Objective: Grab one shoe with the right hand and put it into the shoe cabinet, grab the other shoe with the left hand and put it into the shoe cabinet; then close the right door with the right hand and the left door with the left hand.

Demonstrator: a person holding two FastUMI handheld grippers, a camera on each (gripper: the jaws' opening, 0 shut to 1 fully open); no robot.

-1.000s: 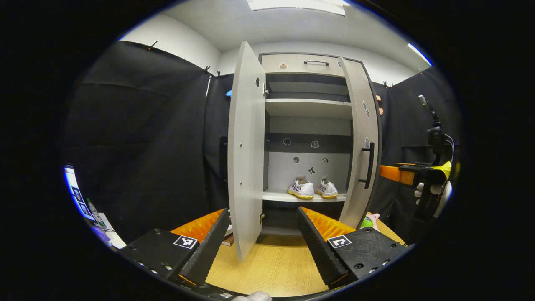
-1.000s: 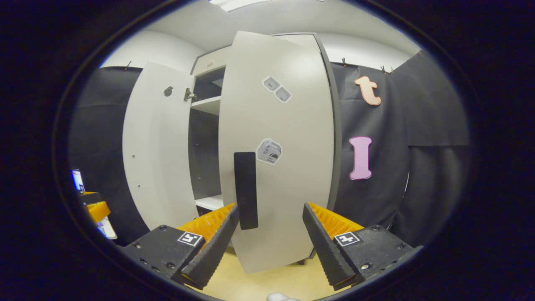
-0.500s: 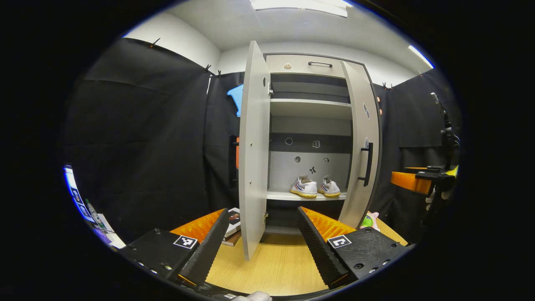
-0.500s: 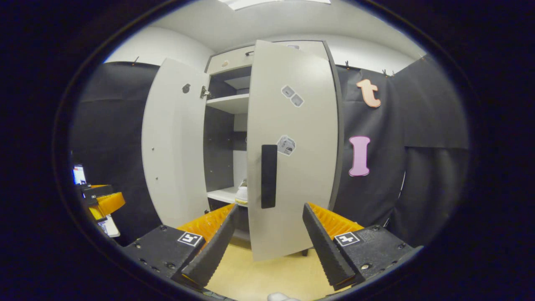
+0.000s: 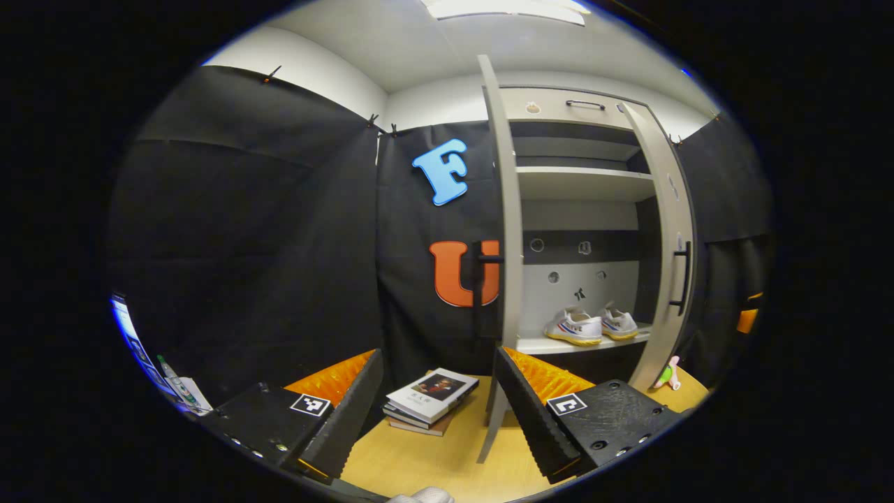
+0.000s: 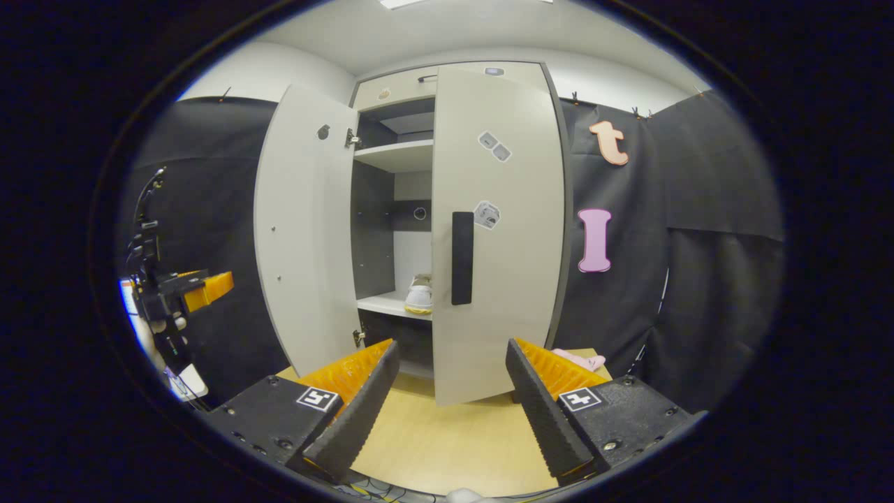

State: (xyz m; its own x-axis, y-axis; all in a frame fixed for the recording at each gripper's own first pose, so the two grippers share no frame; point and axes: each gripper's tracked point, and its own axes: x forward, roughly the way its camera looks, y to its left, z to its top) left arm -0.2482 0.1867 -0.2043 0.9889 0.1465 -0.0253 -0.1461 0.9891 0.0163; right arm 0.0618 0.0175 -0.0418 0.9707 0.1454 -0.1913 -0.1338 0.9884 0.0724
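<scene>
Shoes [image 5: 588, 327] sit paired on the cabinet shelf [image 5: 552, 344]; both doors stand open. Left gripper [image 5: 440, 405] and right gripper [image 6: 450, 402] hang back, jaws wide, empty. Risk: a glancing push on the right door [image 6: 499, 230] may leave it ajar.

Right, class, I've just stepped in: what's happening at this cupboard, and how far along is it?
A person holds a two-finger tool in each hand in front of a shoe cabinet. Both shoes sit side by side on a shelf inside. The right door is partly closed and the left door hangs wide open. The right tool and left tool are both open, holding nothing and touching neither door.
</scene>
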